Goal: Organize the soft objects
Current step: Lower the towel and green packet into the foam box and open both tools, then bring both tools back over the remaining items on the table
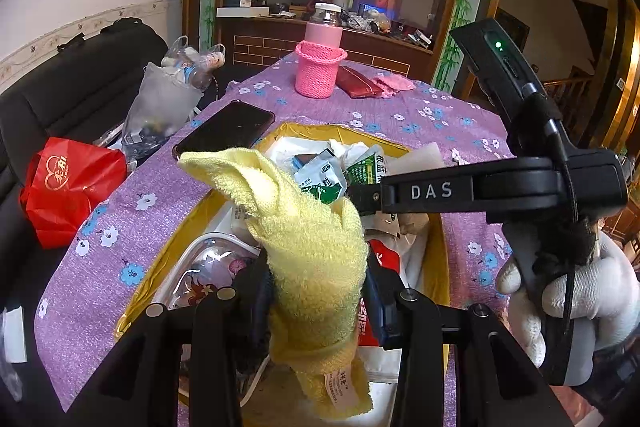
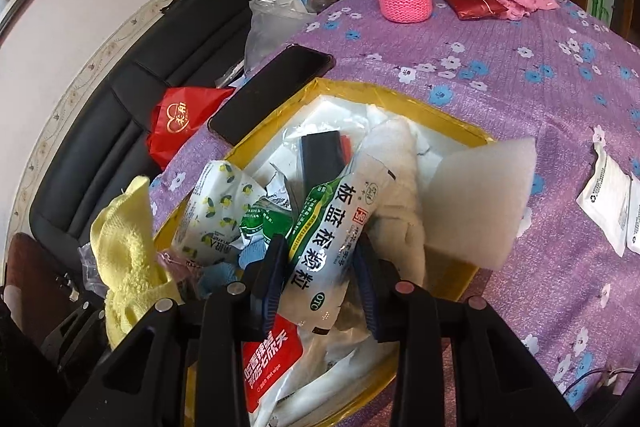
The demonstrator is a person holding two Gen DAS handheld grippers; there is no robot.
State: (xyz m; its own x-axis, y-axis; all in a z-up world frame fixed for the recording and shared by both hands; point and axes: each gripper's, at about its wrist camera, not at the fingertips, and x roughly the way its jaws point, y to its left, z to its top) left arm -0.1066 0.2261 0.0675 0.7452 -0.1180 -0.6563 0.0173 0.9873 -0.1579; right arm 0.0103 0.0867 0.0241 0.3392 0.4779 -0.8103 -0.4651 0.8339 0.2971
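Observation:
My left gripper (image 1: 318, 283) is shut on a yellow towel (image 1: 312, 247), which stands up between its fingers over a gold-rimmed box (image 1: 352, 131). The towel (image 2: 124, 247) also shows at the left of the right wrist view. My right gripper (image 2: 322, 267) is shut on a green-and-white sachet packet (image 2: 340, 223), held over the same box (image 2: 400, 99). In the left wrist view a white-gloved hand (image 1: 580, 291) holds the right gripper (image 1: 360, 199), which reaches in from the right. The box is full of packets, a white soft roll (image 2: 396, 171) and a white foam block (image 2: 480, 203).
A black phone (image 2: 276, 91) lies by the box's far left corner on the purple flowered cloth (image 2: 500, 87). A pink knitted basket (image 1: 318, 71) with a bottle, a red pouch (image 1: 358, 83) and pink cloth sit farther back. White sachets (image 2: 608, 199) lie to the right. A red bag (image 1: 68, 187) rests on the black sofa.

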